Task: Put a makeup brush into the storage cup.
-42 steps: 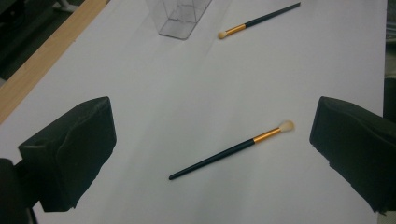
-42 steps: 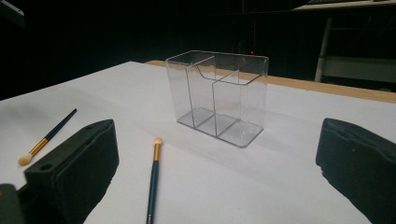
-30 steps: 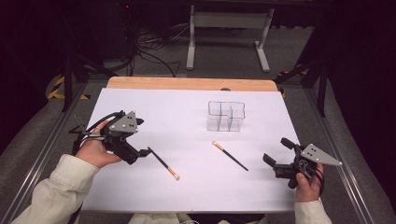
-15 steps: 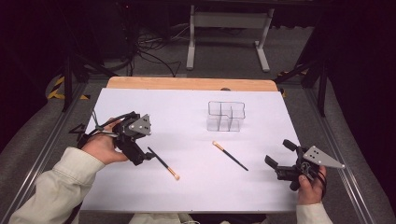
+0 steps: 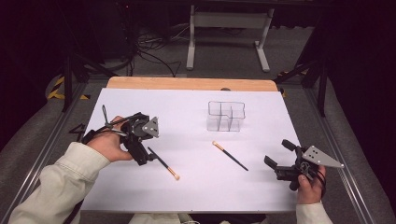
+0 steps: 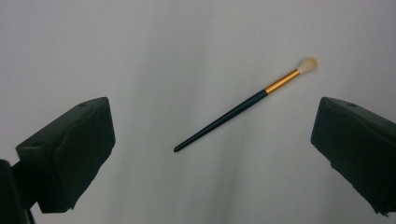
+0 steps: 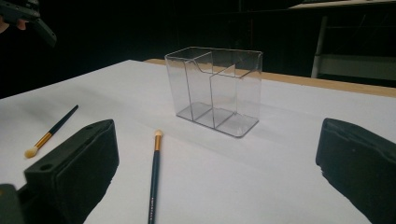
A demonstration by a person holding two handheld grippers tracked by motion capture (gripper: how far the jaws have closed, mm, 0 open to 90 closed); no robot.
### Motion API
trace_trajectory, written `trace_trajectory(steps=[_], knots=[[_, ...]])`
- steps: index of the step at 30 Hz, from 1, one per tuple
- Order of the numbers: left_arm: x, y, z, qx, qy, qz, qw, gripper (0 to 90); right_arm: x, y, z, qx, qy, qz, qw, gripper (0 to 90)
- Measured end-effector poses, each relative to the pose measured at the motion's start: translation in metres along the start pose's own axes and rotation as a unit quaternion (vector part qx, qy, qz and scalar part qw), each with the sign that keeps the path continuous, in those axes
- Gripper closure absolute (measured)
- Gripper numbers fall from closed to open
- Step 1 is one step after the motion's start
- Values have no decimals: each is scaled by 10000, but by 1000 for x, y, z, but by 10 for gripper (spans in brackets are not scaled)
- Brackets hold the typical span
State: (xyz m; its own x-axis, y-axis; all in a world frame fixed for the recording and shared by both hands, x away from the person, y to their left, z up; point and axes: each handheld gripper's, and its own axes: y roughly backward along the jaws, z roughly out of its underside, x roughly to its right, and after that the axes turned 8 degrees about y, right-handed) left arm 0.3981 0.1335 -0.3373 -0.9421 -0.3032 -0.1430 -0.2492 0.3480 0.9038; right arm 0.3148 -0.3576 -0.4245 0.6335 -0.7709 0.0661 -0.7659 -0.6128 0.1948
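White sheeting covers the table (image 5: 196,186), with a strip of bare wood along its far edge and a dark floor with cables beyond. Toward the far right stands a clear plastic organiser (image 5: 226,115), box-shaped with thin partition walls forming several compartments, all of them empty. Two slim makeup brushes lie flat on the sheet. The left brush (image 5: 163,163) has a black tapered handle, a gold ferrule and a pale tuft; its long axis runs diagonally, tuft toward the person and handle tip right by the left gripper (image 5: 144,160), whose jaws are spread wide around it without touching. A second brush (image 5: 230,156) lies near the organiser, tuft pointing toward it. The right gripper (image 5: 276,167) hovers released at the right edge, holding nothing.
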Motion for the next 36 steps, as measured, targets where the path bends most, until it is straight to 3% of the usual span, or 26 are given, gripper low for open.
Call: trace_trajectory(steps=[5,10,16,36], knots=[[0,-3,-2,-57,-19,57,10000,6,0,0,0,5,-2,-3,10000,1],[-2,-11,0,-30,109,222,9997,6,0,-1,0,4,4,-35,10000,2],[-3,-20,-1,-182,42,278,9994,6,0,-2,1,-1,9,-68,10000,2],[-3,-53,8,-81,214,587,9980,13,0,-1,0,37,13,-70,10000,2]])
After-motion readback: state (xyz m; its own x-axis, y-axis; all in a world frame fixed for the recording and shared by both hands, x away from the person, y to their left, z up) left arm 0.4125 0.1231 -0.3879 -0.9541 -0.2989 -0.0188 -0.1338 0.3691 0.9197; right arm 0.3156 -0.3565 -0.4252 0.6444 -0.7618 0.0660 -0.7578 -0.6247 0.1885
